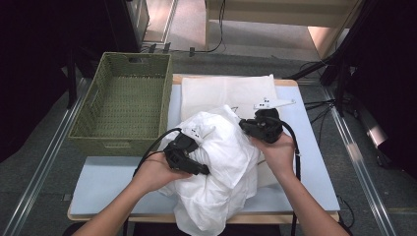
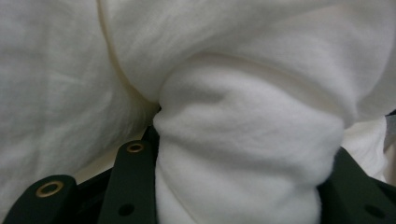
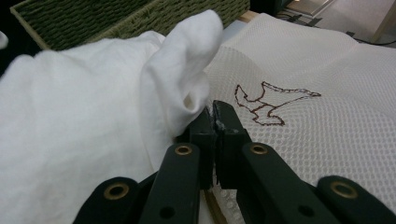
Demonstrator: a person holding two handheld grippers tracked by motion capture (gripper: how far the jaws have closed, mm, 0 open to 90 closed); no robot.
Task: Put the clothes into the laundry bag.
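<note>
Embroidery on mesh cloth faces right tongs.

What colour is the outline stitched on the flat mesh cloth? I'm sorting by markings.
Dark red outline on the white mesh cloth; clearest in the right gripper view.

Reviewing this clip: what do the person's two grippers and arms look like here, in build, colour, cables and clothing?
Both the left gripper and the right gripper are black, bulky handheld units, each trailing a black cable. The right one carries a light grey three-cornered plate with small dark dots. In the gripper views the jaws are matte black bars with brass-ringed holes. The forearms are bare, with no sleeves in view.
</note>
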